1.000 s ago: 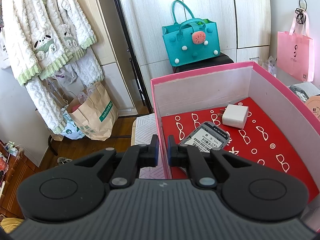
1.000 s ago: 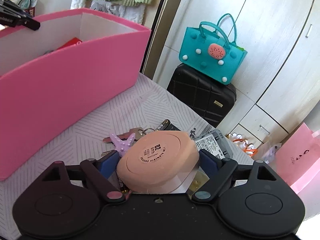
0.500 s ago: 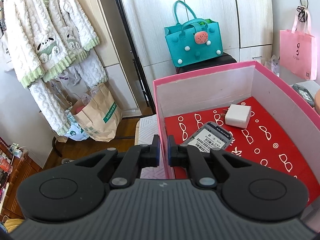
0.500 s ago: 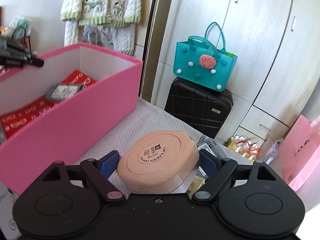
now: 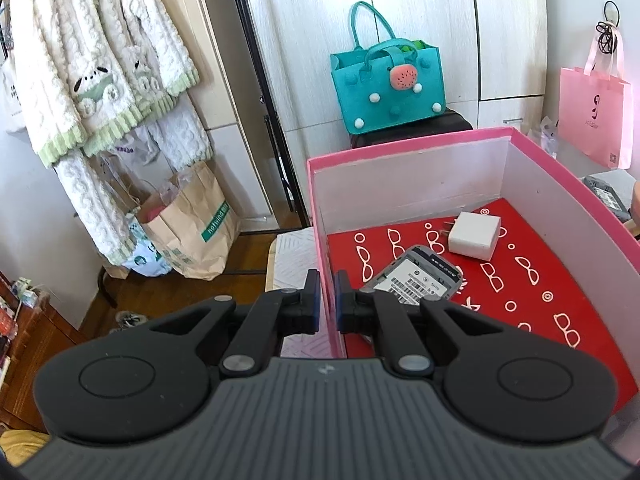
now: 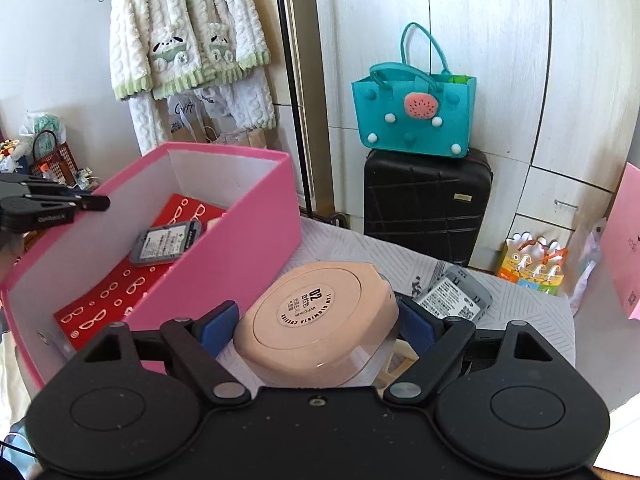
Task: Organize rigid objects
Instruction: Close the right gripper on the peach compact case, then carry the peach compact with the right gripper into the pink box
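Observation:
A pink box [image 5: 400, 152] with a red, glasses-patterned floor holds a white charger [image 5: 474, 236] and a grey labelled device [image 5: 416, 280]. My left gripper [image 5: 328, 300] is shut on the box's left wall, one finger inside and one outside. In the right wrist view this gripper [image 6: 92, 202] shows at the box's [image 6: 248, 248] far left rim. My right gripper [image 6: 318, 322] is shut on a round peach case [image 6: 316, 312], held label up above the table, just right of the box. The grey device [image 6: 166, 240] lies inside the box.
A second grey labelled device [image 6: 456, 300] lies on the striped table cover [image 6: 352, 248] behind the case. Beyond the table stand a black suitcase [image 6: 428, 204] with a teal bag [image 6: 416, 120] on it. A pink bag [image 5: 596, 116] hangs at right.
My right gripper has risen with the peach case and rolled level, so the box's inside now shows and the keys and star below are out of view. The left gripper has stayed put.

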